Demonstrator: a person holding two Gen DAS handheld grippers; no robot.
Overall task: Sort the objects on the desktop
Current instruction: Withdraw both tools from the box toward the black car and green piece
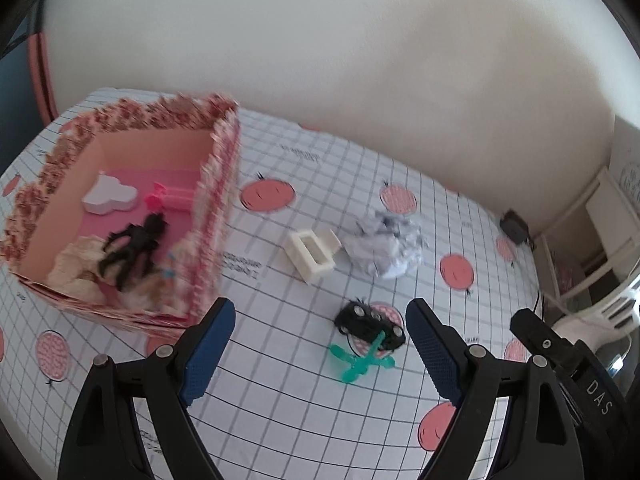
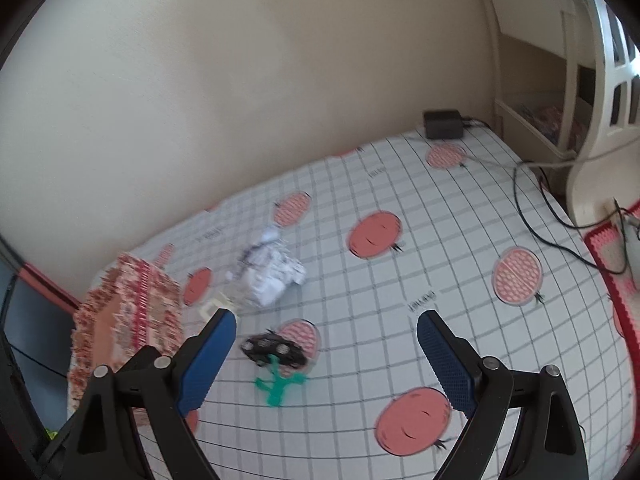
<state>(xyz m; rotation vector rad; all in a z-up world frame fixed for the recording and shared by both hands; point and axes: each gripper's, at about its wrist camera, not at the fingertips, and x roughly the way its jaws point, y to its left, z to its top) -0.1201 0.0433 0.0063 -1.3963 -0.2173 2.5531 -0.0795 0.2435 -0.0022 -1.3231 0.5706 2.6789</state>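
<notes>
A pink patterned box [image 1: 216, 216] stands at the left of the checked tablecloth, holding a white cloud shape [image 1: 108, 196], a pink piece [image 1: 168, 197], a black figure [image 1: 134, 248] and some crumpled stuff. On the cloth lie a cream rectangular frame [image 1: 312, 254], a crumpled paper ball [image 1: 386, 244], a black toy car [image 1: 370, 324] and a green figure [image 1: 360, 360]. My left gripper [image 1: 320, 344] hangs open above the cloth, the car and green figure between its fingers' lines. My right gripper [image 2: 326, 356] is open too, above the car [image 2: 274, 350] and green figure [image 2: 278, 386].
A black adapter [image 2: 442, 123] with cables sits at the table's far right corner. White furniture [image 2: 592, 128] stands beyond the right edge. The other gripper's black body [image 1: 560, 356] shows at the right of the left wrist view. The box [image 2: 128, 320] is left of the right gripper.
</notes>
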